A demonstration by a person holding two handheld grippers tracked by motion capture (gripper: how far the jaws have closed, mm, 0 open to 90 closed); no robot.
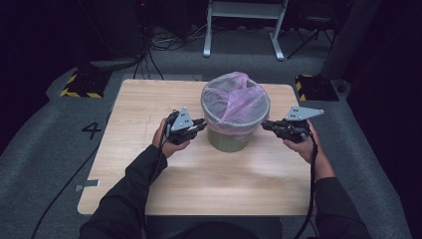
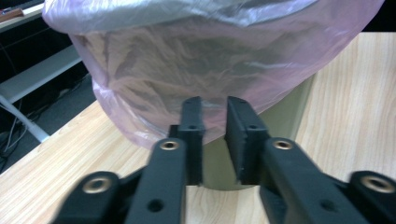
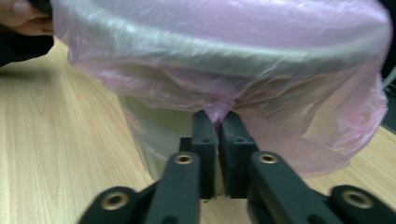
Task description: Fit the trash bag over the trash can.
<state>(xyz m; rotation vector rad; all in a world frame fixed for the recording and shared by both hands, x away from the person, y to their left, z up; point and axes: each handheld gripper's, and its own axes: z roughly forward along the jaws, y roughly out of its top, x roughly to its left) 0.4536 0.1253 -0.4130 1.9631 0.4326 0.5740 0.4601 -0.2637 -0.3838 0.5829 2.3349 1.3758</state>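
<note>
Bin (image 1: 234, 137) near the worktop's (image 1: 149, 164) far edge: right tool (image 3: 217, 122) pinches its pink liner (image 3: 289, 126), probably to adjust it, while left tool (image 2: 214, 112) waits slightly open.

A dim lab or studio: grey carpet (image 1: 45, 134), floor cables (image 1: 164, 42), hazard-striped stand bases (image 1: 82, 84).

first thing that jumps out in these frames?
The round olive-green bin lined with a thin translucent pink plastic bag, standing mid-table on the pale wooden table. The right gripper has pinched a fold of the bag's overhang below the rim; the left gripper, jaws slightly apart, sits at the bag's hem on the opposite side.
</note>
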